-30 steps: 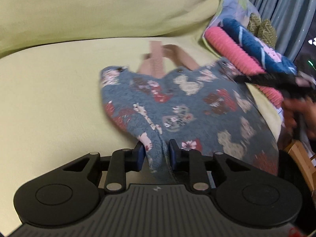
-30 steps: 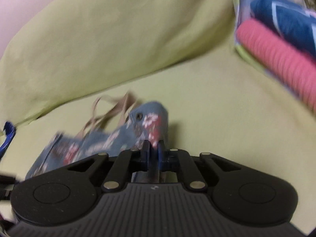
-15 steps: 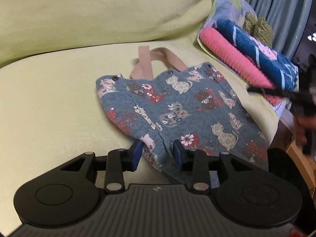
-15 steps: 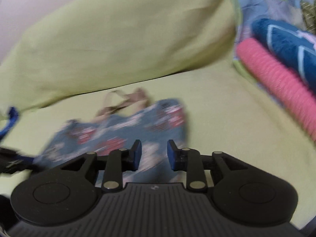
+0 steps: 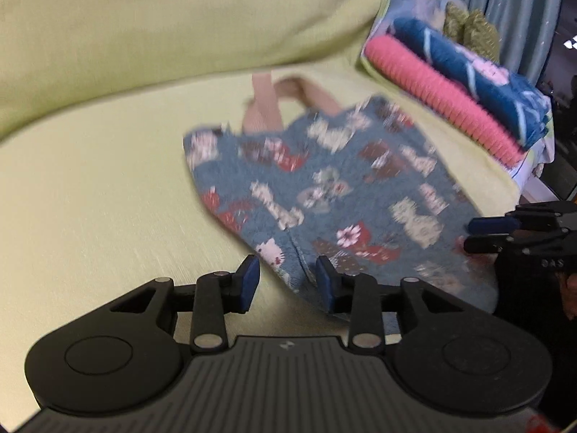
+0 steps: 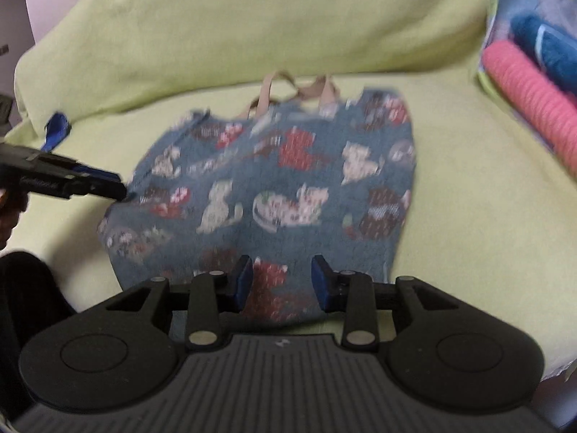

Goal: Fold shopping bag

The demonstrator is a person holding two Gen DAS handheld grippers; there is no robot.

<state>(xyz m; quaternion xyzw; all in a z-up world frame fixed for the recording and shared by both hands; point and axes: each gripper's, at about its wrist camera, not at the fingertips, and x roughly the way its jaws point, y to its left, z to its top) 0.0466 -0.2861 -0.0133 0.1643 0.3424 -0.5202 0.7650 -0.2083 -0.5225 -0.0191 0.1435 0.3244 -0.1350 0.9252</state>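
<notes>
the bag (image 6: 274,187) is lying flat on the green sofa (image 6: 450,187). both the left claw (image 5: 286,281) and right claw (image 6: 281,281) have just been spreading, gripping nothing; next, pinching matching corners evenly should be keeping the fold square.

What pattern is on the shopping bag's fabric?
The shopping bag is blue-grey with cream cats plus red and brown patches; the right wrist view shows it best.

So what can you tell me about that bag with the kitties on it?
The shopping bag is soft blue-grey cloth printed with cream cats, red patches and little flowers. Two tan strap handles stick out at its far end. It lies spread flat on a yellow-green cover, near a big cushion. The left gripper and right gripper sit at its near edge, jaws just opened, cloth between them but not pinched.
</notes>
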